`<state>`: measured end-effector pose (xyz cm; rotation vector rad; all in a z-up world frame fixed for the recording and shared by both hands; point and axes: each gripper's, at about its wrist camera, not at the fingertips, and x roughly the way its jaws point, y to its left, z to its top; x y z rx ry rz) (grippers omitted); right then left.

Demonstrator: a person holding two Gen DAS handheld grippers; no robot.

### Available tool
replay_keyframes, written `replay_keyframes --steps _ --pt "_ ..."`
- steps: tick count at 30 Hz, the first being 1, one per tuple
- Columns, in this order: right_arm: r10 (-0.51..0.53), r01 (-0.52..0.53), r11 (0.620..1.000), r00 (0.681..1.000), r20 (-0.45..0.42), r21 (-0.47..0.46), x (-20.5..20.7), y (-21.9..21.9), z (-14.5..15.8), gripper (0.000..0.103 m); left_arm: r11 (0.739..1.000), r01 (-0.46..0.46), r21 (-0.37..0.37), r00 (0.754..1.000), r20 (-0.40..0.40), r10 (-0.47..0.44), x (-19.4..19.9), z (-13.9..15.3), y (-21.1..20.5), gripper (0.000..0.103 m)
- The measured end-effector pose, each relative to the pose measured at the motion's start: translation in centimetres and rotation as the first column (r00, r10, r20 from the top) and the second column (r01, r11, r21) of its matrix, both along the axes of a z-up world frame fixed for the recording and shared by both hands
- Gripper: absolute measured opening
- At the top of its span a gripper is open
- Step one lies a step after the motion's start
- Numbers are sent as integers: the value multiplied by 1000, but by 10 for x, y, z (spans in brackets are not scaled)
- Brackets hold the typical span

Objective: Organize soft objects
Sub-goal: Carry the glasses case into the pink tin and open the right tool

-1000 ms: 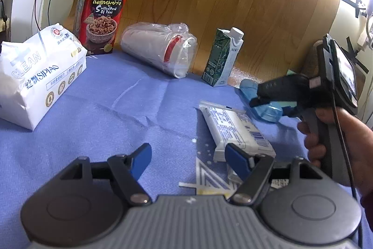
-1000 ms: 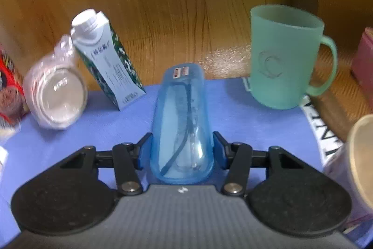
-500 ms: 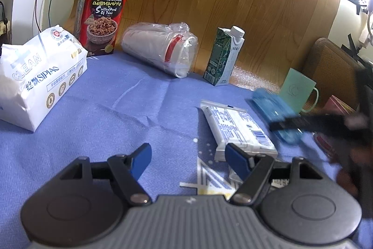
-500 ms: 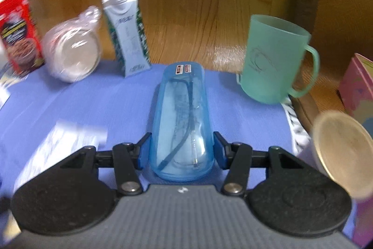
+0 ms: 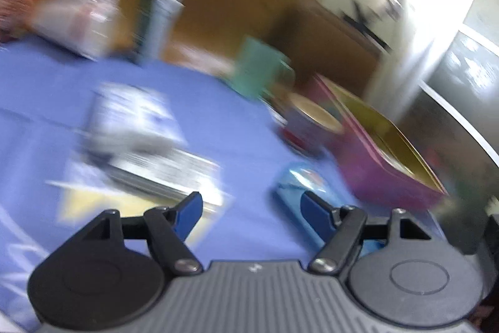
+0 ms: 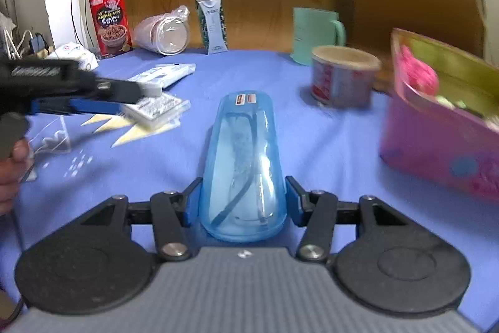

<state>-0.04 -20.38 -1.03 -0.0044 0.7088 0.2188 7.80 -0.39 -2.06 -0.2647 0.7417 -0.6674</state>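
Note:
My right gripper [image 6: 242, 195] is shut on a clear blue case [image 6: 244, 158] with glasses inside, held low over the blue tablecloth [image 6: 327, 145]. The case also shows in the blurred left wrist view [image 5: 299, 181], just past my right fingertip. My left gripper [image 5: 249, 213] is open and empty above the cloth; it shows at the left of the right wrist view [image 6: 93, 105]. White tissue packs [image 6: 162, 77] [image 5: 134, 117] lie on the cloth. A pink box [image 6: 436, 127] [image 5: 383, 158] with a gold lining stands open at the right.
A red snack box [image 6: 109, 21], bagged cups [image 6: 163, 31], a green carton [image 6: 212, 21], a teal mug [image 6: 315, 35] and a red tub [image 6: 341, 80] stand along the back. A white tissue bag [image 6: 75, 55] is far left. A brown chair [image 6: 405, 2] stands behind.
My right gripper has drawn back and toward the near side with the blue case. My left gripper has swung fast to the right, blurring its view, and now faces the pink box.

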Motion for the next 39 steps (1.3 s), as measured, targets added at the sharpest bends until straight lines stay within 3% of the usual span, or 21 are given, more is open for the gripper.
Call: replay_keyframes --steps 6,10,16,19,21,22,23,27,31,33,39 --pt "2 -4 999 999 39 39 -26 -14 -6 58 989 138 57 987 -90 -133 -6 -9 -68 75" --pt "24 -29 996 998 65 82 -28 -26 -9 56 983 162 83 985 -73 -156 -13 -2 -92 65" --pt "-53 33 995 970 237 90 -37 -55 13 56 972 220 82 972 60 -226 -21 47 -132 63" --pt "-127 101 990 933 337 94 -30 -77 32 56 950 292 107 940 151 -306 -21 74 -174 62" --pt "-150 105 984 922 356 143 -19 -97 40 56 932 338 127 911 205 -358 -21 85 -205 62" --pt "-159 101 980 920 358 174 -13 -105 42 57 925 350 146 898 229 -376 -20 88 -219 43" --pt "-178 114 975 914 365 190 -8 -111 44 59 923 352 154 891 246 -381 -18 91 -229 43" --pt "-256 134 921 916 309 367 12 -152 50 59 932 356 65 909 207 -361 5 100 -238 48" --pt "-234 105 902 934 270 418 27 -170 55 59 956 293 30 936 196 -293 14 95 -218 54" --pt "-226 89 889 938 262 449 28 -178 60 57 964 264 -28 950 180 -255 20 93 -203 64" --pt "-192 41 858 951 244 513 29 -196 76 55 978 176 -115 977 144 -159 36 105 -176 64"
